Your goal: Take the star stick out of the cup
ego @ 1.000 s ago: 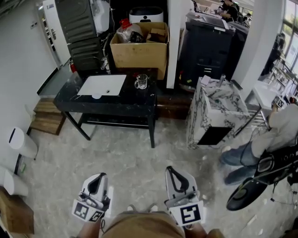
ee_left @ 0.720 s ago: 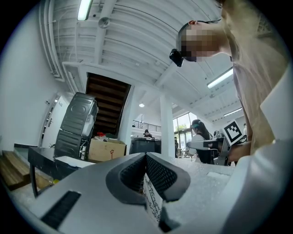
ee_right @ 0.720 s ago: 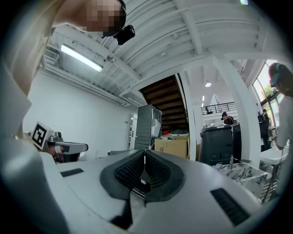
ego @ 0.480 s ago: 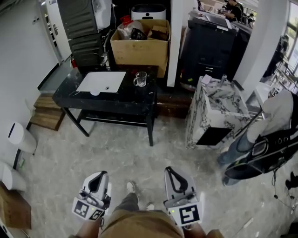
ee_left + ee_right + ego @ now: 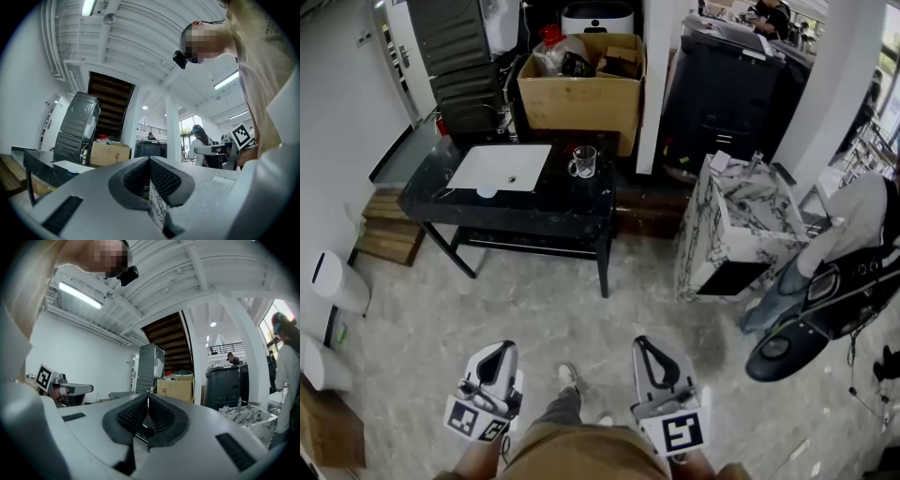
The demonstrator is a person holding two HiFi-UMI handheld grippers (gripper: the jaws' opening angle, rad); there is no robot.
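A clear glass cup (image 5: 584, 162) stands on the black low table (image 5: 534, 208) far ahead of me, next to a white sheet (image 5: 502, 167). It is too small in the head view to make out the star stick inside. My left gripper (image 5: 498, 352) and right gripper (image 5: 644, 346) are held low and close to my body, well short of the table. Both have their jaws shut with nothing between them. In the left gripper view the left gripper (image 5: 150, 160) points toward the table, and the right gripper (image 5: 148, 397) points the same way in its own view.
A cardboard box (image 5: 581, 94) with clutter stands behind the table. A marble-patterned cabinet (image 5: 736, 230) is at the right, with a person (image 5: 853, 262) and a black bag beside it. Wooden steps (image 5: 389, 236) and white bins (image 5: 337, 281) are at the left.
The table and cup have shifted slightly in the head view as I step forward; a shoe now shows between the grippers. The person at the right has moved. Both grippers stay shut.
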